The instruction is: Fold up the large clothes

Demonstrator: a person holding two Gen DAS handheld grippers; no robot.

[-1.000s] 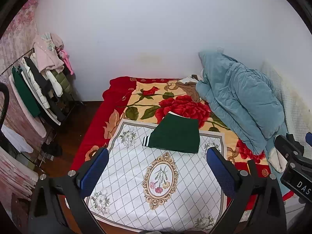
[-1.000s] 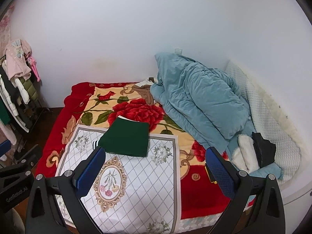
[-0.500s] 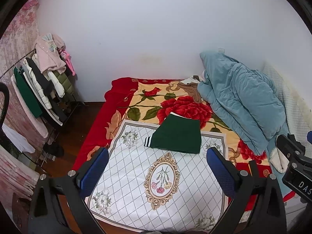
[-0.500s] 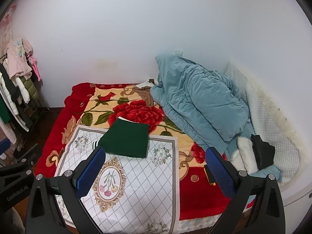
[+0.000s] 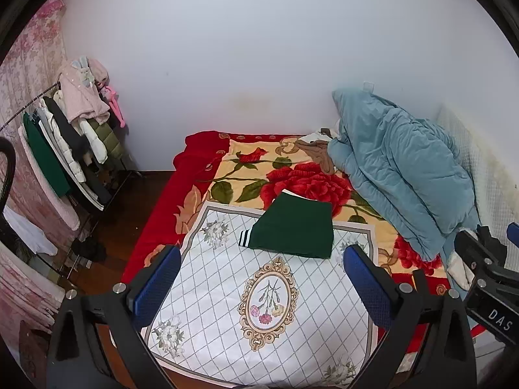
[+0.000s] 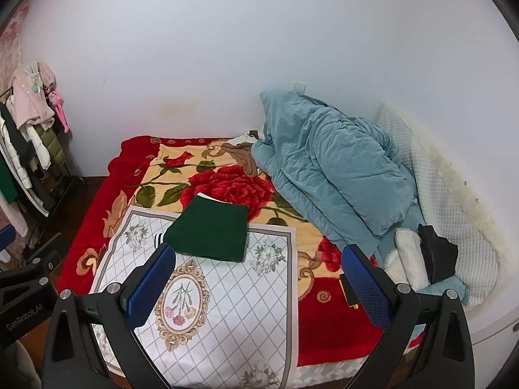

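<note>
A dark green garment lies folded in a neat rectangle on the far end of a white patterned cloth spread on the bed; a striped cuff sticks out at its left. It also shows in the right wrist view. My left gripper is open and empty, held well back above the cloth's near part. My right gripper is open and empty too, held back over the cloth. The right gripper's body shows at the right edge of the left wrist view.
A red floral blanket covers the bed. A bunched blue duvet lies at the right. White and black clothes lie by a white quilted pad. A loaded clothes rack stands at the left over dark floor.
Both grippers have drawn back and up a little from the bed, so the scene looks slightly smaller. The folded green garment has not moved.
</note>
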